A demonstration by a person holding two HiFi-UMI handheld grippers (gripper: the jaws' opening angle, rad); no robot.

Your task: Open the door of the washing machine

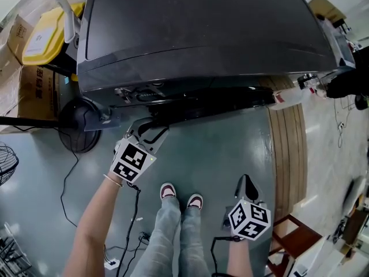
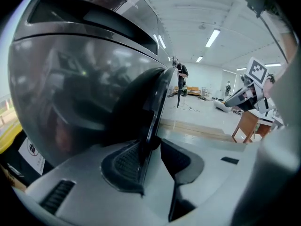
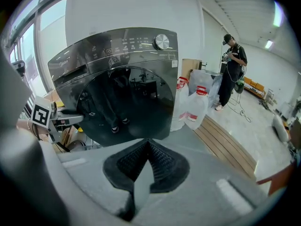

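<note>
The dark grey washing machine (image 1: pixel 202 33) stands in front of me, seen from above. Its round glass door (image 3: pixel 127 102) faces the right gripper view, under a panel with a silver dial (image 3: pixel 162 41). My left gripper (image 1: pixel 144 133) is at the door's left edge. In the left gripper view the door's rim (image 2: pixel 155 112) runs between the pads, and my left gripper (image 2: pixel 153 145) is shut on it. My right gripper (image 1: pixel 246 180) hangs away from the machine, above the floor. Its pads (image 3: pixel 160 161) meet with nothing between them.
A yellow bin (image 1: pixel 46 33) and a cardboard box (image 1: pixel 34 91) stand left of the machine, with a round black stand base (image 1: pixel 81 131) and a cable (image 1: pixel 66 178). Wooden planks (image 1: pixel 288 154) and a chair (image 1: pixel 294 235) lie right. White bags (image 3: pixel 195 102) and a standing person (image 3: pixel 233 69) are beyond.
</note>
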